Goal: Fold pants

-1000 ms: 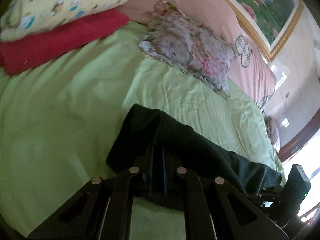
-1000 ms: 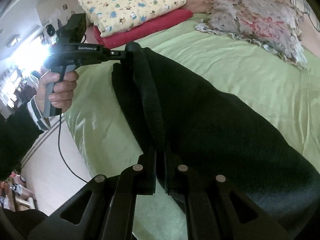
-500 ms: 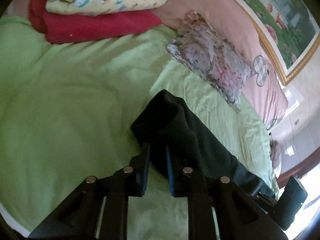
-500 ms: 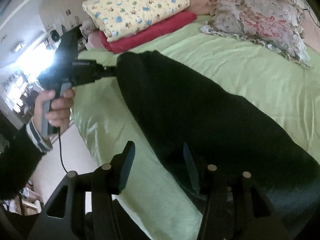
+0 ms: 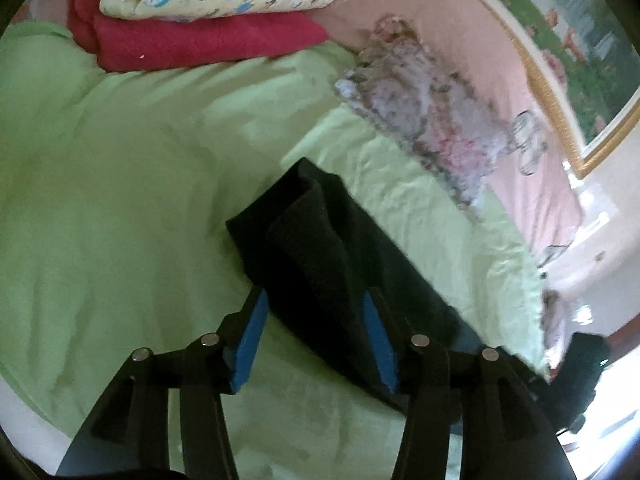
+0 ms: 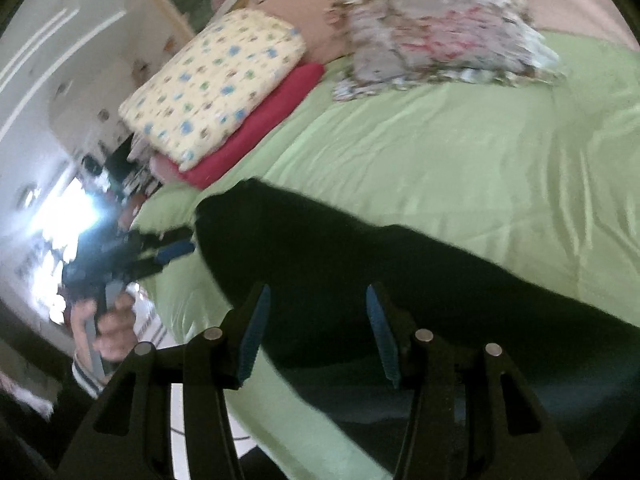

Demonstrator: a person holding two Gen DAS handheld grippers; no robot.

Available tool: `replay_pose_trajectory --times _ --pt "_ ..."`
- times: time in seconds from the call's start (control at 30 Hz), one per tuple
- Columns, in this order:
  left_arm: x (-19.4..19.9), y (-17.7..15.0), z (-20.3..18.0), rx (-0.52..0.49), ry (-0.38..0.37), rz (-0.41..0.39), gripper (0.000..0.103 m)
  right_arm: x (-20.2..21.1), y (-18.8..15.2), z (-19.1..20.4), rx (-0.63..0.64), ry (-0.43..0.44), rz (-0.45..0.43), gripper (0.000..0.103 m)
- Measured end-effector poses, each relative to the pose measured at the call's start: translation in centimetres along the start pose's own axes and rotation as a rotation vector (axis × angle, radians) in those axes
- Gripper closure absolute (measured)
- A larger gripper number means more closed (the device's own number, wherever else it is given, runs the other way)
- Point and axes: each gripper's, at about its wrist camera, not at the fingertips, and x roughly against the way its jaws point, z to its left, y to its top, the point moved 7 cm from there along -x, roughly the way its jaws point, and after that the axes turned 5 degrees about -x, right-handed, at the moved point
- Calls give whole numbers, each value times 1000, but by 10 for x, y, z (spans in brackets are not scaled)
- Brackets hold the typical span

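Black pants (image 5: 328,264) lying lengthwise along near edge of green bed (image 5: 120,200); left gripper (image 5: 316,332) and right gripper (image 6: 316,328) just opened, gaping, gripping nothing. Loose top layer likely to slide open if snagged.

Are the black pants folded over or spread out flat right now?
Folded: the pants lie doubled on the green sheet, layered edges showing at the end.

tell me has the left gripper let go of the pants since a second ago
Yes. The left gripper jaws have just been opening; the black pants lie loose on the green sheet.
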Motion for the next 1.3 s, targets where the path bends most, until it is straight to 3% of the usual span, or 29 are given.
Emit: replay_pose_trajectory --times 0.1,0.27,0.37,0.47,0.63,0.7,0.77,0.83,0.97,1.0,1.07,1.17,1.23,1.3 --pt "-8 0 8 -6 74 22 50 1 14 -11 -49 2 -17 51" --pt "-20 4 21 3 78 45 50 -18 44 -27 -97 -15 9 51" --pt "-28 8 24 -2 62 58 50 -42 61 -36 -120 -3 59 51" --pt "-38 11 27 -15 57 75 51 -72 66 -47 -109 -51 144 51" --pt "-55 15 29 -1 19 75 57 -113 45 -54 -65 -82 306 52" --pt "-59 17 29 -1 9 55 61 -112 41 -49 -5 -98 295 56" --pt "-59 18 24 -18 10 39 75 -110 38 -46 -5 -88 301 69" --pt "-50 23 15 -53 11 -10 81 -108 36 -44 15 -99 291 77" --pt "-13 41 -5 -138 -16 -146 82 -98 48 -33 78 -169 195 85" --pt "-8 48 -7 -164 -1 -170 82 -97 55 -30 92 -187 165 91" --pt "-6 57 -3 -195 52 -195 82 -97 73 -21 98 -198 91 92" --pt "-25 62 15 -182 79 -141 81 -108 85 -11 98 -192 44 92" --pt "-43 55 31 -169 104 -69 78 -127 79 -13 69 -194 84 90" --pt "-42 51 39 -168 119 -64 70 -135 69 -20 35 -216 114 82"
